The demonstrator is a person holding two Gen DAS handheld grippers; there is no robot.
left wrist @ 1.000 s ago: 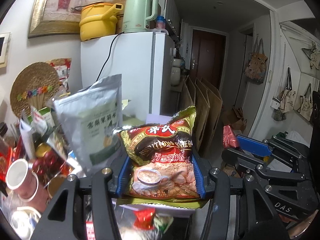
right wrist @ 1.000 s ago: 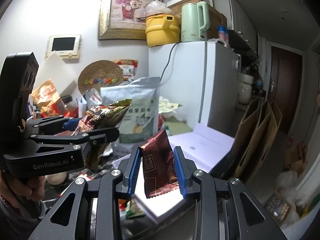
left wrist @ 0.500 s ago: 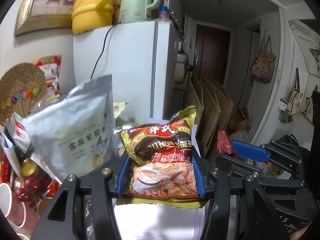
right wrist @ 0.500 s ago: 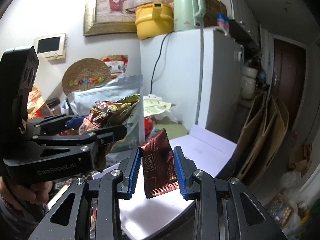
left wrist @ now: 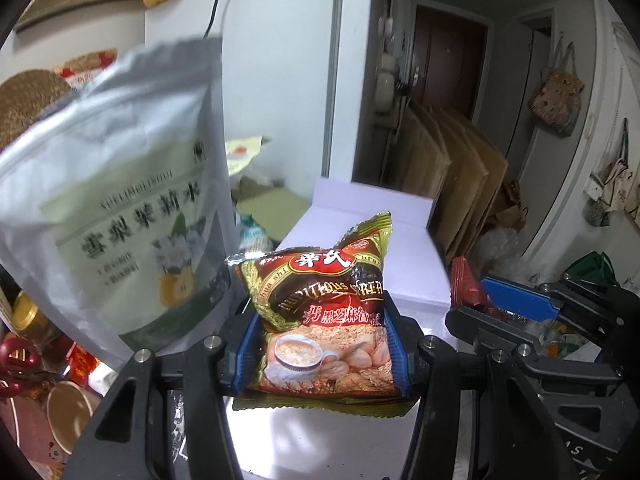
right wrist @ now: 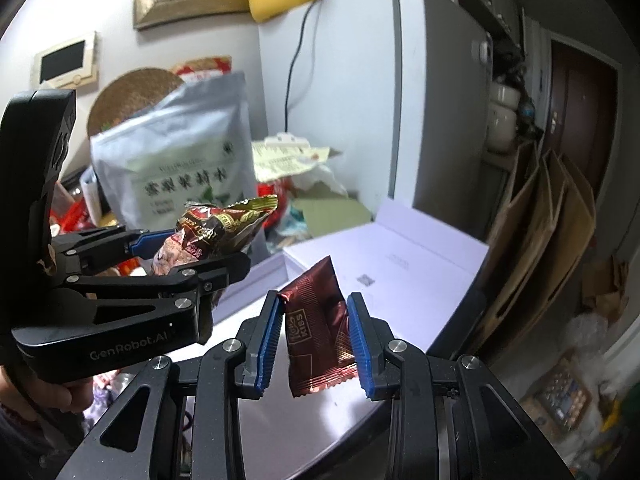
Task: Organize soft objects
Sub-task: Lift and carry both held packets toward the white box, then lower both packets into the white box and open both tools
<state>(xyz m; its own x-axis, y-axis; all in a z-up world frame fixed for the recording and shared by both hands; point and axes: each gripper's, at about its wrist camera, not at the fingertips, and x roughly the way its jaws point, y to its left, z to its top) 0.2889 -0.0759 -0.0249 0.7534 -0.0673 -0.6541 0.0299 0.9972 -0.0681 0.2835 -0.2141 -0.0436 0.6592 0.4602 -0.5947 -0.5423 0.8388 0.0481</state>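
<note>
My left gripper (left wrist: 322,320) is shut on a red and gold cereal packet (left wrist: 320,280), which stands upright between the blue pads. From the right wrist view the same left gripper (right wrist: 188,248) shows at the left with that cereal packet (right wrist: 216,228) sticking out. My right gripper (right wrist: 315,300) is shut on a small dark red snack packet (right wrist: 316,320). In the left wrist view the right gripper (left wrist: 516,304) sits at the right with the red packet (left wrist: 466,284). Both packets hang over a flat white box (right wrist: 400,264).
A tall silver pouch (left wrist: 120,216) stands close on the left, in front of a woven mat and cluttered jars and cups (left wrist: 68,404). A white fridge (right wrist: 340,100) rises behind the box. Brown paper bags (right wrist: 540,220) lean at the right. A hand (right wrist: 76,392) holds the left gripper.
Both grippers have moved forward and down toward the white box with their packets still held. The silver pouch and the fridge now loom larger, and the kettle has left the frame.
</note>
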